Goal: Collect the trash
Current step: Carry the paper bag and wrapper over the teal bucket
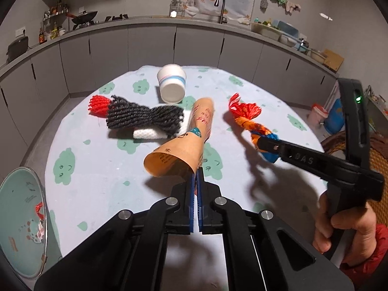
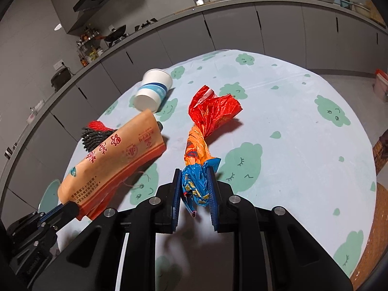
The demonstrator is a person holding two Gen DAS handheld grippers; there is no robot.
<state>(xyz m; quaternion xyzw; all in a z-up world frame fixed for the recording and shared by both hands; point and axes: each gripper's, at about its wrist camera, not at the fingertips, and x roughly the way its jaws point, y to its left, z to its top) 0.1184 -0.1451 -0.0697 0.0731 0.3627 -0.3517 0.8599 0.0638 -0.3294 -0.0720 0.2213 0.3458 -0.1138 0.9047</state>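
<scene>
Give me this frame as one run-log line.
left tool: shut on paper bag | right tool: shut on plastic wrapper | paper cup: on table, tipped

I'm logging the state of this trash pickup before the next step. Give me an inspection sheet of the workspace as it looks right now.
Surface: round table under a pale cloth with green cloud prints.
Job's things: orange paper bag and crumpled plastic wrapper, both gripped; paper cup lying on its side; foam nets, red, grey and white, in a pile.
Clutter: nothing seen beyond the trash.
Grippers: left gripper shut on the bag's edge; right gripper shut on the wrapper's blue end.
Cables: nothing seen.
Surroundings: lined bin beside the table at left, grey kitchen cabinets, sink tap.
</scene>
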